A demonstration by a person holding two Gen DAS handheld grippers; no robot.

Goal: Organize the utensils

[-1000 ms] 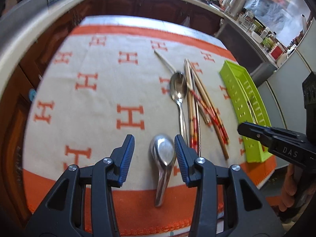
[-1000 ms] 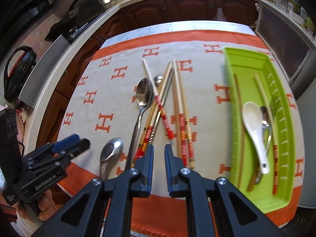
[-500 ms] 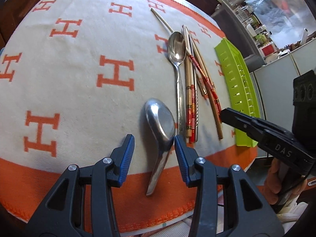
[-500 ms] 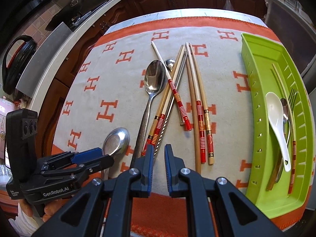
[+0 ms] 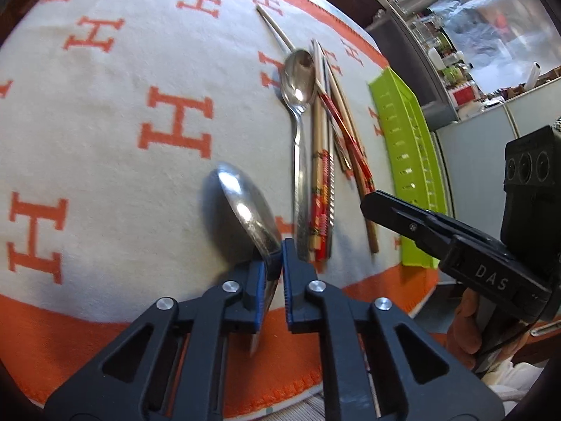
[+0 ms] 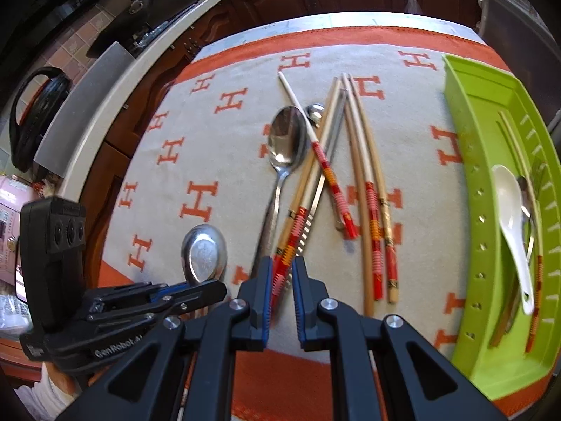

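Since a moment ago, the left gripper (image 5: pixel 281 266) has closed from straddling the short steel spoon (image 5: pixel 245 210) to clamping its handle, tilting the bowl up off the orange-and-cream cloth (image 5: pixel 105 140) near its front edge. Just right of it lie a long spoon (image 5: pixel 298 105) and patterned chopsticks (image 5: pixel 322 189). The right gripper (image 6: pixel 282 280) hovers over those chopsticks, fingers nearly together, gripping nothing. Farther right, the green tray (image 6: pixel 491 105) holds a white spoon (image 6: pixel 508 210).
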